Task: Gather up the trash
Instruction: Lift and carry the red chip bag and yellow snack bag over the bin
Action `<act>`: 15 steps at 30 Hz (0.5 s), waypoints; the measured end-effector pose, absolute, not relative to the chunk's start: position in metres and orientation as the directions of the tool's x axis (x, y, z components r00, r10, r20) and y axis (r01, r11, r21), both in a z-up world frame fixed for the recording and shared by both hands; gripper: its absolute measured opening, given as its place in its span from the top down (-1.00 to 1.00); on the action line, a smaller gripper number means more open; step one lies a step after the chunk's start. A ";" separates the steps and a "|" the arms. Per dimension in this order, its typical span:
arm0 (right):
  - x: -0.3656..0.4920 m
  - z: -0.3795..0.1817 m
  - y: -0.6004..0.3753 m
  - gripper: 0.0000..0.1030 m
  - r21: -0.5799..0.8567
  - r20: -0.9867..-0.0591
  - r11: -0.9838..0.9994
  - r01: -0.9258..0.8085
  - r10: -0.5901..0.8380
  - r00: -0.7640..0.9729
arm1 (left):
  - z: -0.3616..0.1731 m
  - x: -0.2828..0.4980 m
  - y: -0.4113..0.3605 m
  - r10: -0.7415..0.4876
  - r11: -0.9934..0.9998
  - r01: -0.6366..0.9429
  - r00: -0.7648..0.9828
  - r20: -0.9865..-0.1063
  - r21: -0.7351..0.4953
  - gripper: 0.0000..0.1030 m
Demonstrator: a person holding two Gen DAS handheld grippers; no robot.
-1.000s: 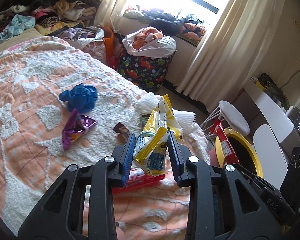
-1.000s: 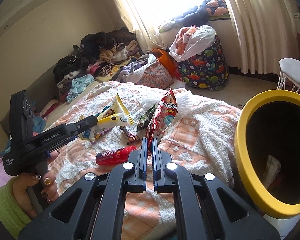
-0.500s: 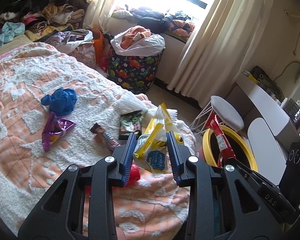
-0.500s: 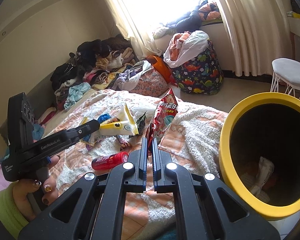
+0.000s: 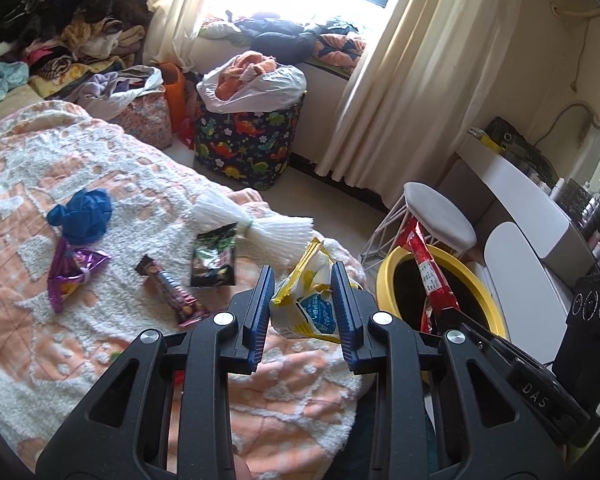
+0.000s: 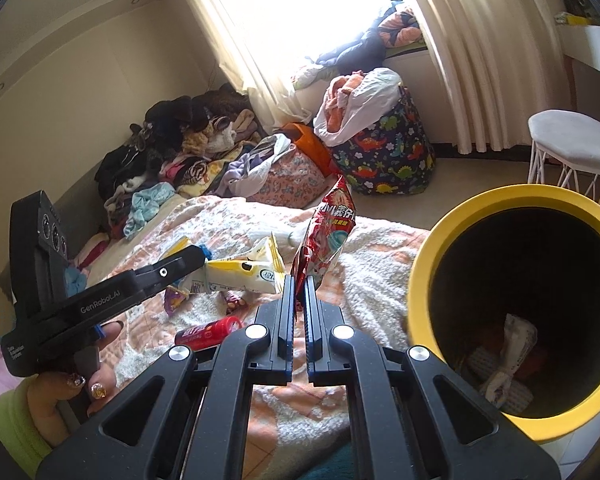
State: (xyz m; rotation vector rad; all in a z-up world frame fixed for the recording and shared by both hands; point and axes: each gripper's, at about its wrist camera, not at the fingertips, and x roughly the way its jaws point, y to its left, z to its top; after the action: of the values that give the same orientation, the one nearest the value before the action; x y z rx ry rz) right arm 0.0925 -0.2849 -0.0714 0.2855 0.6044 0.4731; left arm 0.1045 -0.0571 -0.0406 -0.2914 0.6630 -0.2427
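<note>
My left gripper (image 5: 302, 286) is shut on a yellow and white snack bag (image 5: 308, 304), held above the bed's edge; the bag also shows in the right wrist view (image 6: 240, 274). My right gripper (image 6: 298, 288) is shut on a red snack wrapper (image 6: 328, 232), upright just left of the yellow-rimmed trash bin (image 6: 420, 264). The wrapper (image 5: 426, 268) hangs over the bin (image 5: 384, 280) in the left wrist view. Trash lies inside the bin. On the bed lie a purple wrapper (image 5: 70, 270), a candy bar wrapper (image 5: 172, 292), a dark green packet (image 5: 214, 260), a blue bag (image 5: 82, 216) and a red can (image 6: 208, 332).
A white stool (image 5: 436, 212) stands behind the bin. A dinosaur-print laundry basket (image 5: 248, 144) sits by the curtain. Clothes are piled at the bed's far side (image 6: 180, 152). A white desk (image 5: 524, 200) is at right. White foam netting (image 5: 260, 228) lies on the bed.
Both grippers have moved right toward the bin with their wrappers. The bin has grown larger in the right wrist view, and the left gripper now hangs at the bed's edge.
</note>
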 end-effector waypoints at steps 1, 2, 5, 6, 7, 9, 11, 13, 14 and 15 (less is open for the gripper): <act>0.093 -0.071 -0.288 0.91 0.393 -0.473 0.857 -0.334 0.500 0.726 | -0.040 0.105 -0.061 -0.315 0.931 0.133 0.761 -0.567 -0.339 0.56; 0.093 -0.071 -0.291 0.91 0.396 -0.471 0.858 -0.328 0.496 0.729 | -0.040 0.106 -0.064 -0.317 0.932 0.137 0.760 -0.568 -0.336 0.56; 0.094 -0.071 -0.301 0.91 0.408 -0.466 0.860 -0.307 0.485 0.740 | -0.039 0.109 -0.074 -0.327 0.931 0.154 0.754 -0.570 -0.330 0.56; 0.095 -0.071 -0.305 0.91 0.413 -0.465 0.860 -0.300 0.483 0.742 | -0.039 0.110 -0.078 -0.330 0.931 0.161 0.752 -0.570 -0.327 0.56; 0.094 -0.072 -0.309 0.91 0.418 -0.465 0.860 -0.293 0.479 0.745 | -0.039 0.111 -0.081 -0.332 0.931 0.166 0.751 -0.571 -0.324 0.56; 0.095 -0.073 -0.314 0.91 0.425 -0.463 0.861 -0.279 0.471 0.751 | -0.038 0.112 -0.088 -0.340 0.931 0.180 0.747 -0.572 -0.319 0.56; 0.095 -0.073 -0.320 0.91 0.431 -0.460 0.862 -0.266 0.464 0.757 | -0.038 0.114 -0.095 -0.346 0.930 0.191 0.743 -0.573 -0.315 0.56; 0.096 -0.072 -0.325 0.91 0.437 -0.459 0.862 -0.256 0.458 0.761 | -0.038 0.116 -0.100 -0.352 0.929 0.200 0.739 -0.575 -0.312 0.56; 0.096 -0.071 -0.328 0.91 0.438 -0.457 0.863 -0.251 0.454 0.765 | -0.038 0.117 -0.103 -0.357 0.927 0.205 0.736 -0.576 -0.314 0.56; 0.096 -0.071 -0.330 0.91 0.441 -0.454 0.863 -0.246 0.451 0.768 | -0.037 0.118 -0.106 -0.362 0.926 0.209 0.733 -0.576 -0.315 0.56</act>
State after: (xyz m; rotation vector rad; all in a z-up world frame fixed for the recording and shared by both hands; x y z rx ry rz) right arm 0.0962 -0.3300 -0.0710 0.3714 0.5812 0.3874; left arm 0.1176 -0.1062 -0.0371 -0.2361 0.6791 -0.3170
